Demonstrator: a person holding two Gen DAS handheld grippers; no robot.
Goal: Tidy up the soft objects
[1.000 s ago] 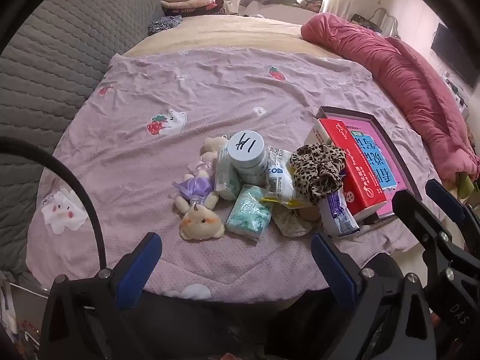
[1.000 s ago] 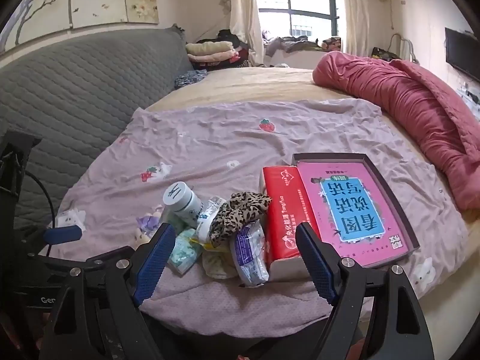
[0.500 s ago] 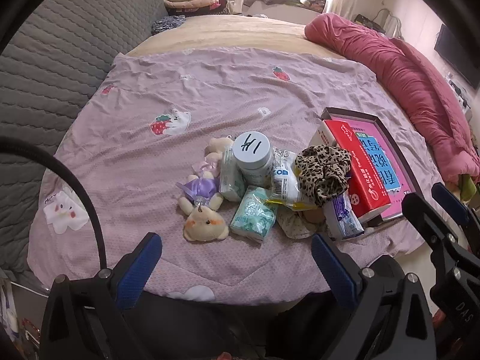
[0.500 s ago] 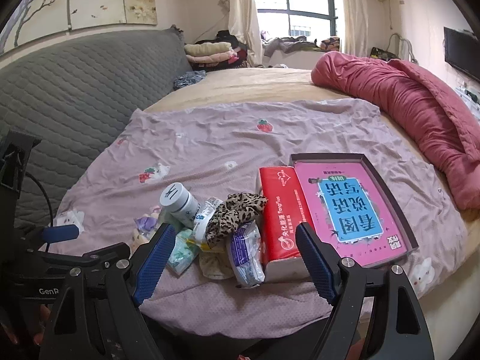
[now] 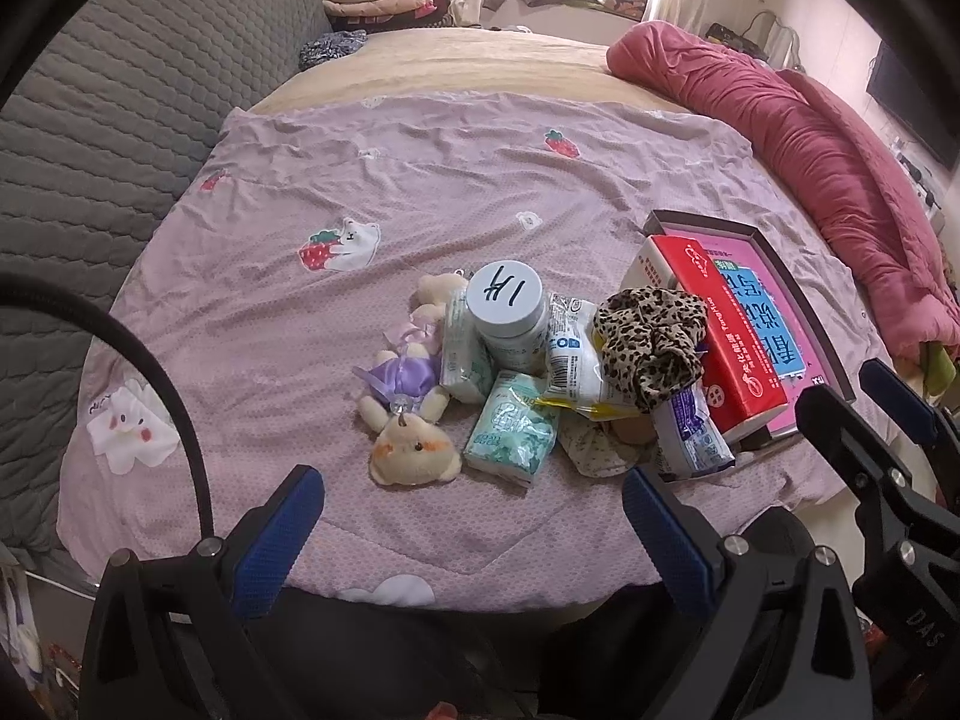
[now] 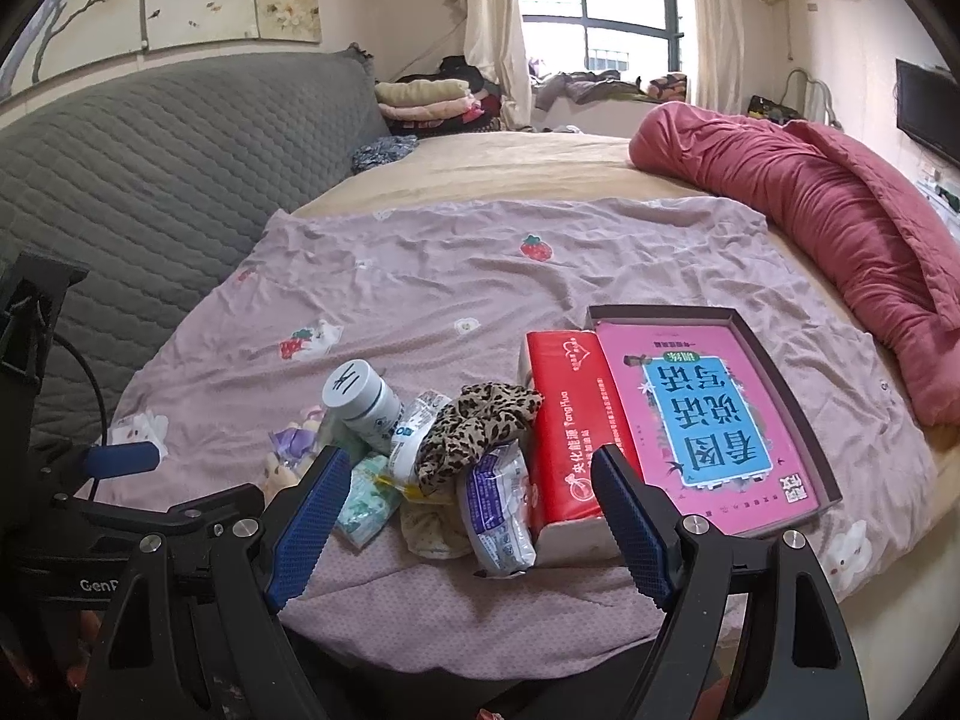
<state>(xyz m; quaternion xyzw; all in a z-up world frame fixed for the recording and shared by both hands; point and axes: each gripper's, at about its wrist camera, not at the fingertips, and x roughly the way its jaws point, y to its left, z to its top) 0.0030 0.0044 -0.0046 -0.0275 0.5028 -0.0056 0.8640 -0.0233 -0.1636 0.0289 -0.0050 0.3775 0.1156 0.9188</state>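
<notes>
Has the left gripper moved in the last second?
Yes. The left gripper has edged forward: the plush bear and white jar sit lower, nearer its open fingers.

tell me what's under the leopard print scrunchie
The leopard scrunchie lies on top of the pile, against the red tissue pack. Under it show a white and yellow packet and a purple-printed packet. Whatever lies directly beneath its middle is covered.

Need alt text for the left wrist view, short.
Open left gripper hovers over a lilac blanket before a heap: teddy bear, white-lidded jar, tissue packs, leopard scrunchie, red tissue box leaning on a tray. Right gripper shows at right.
</notes>
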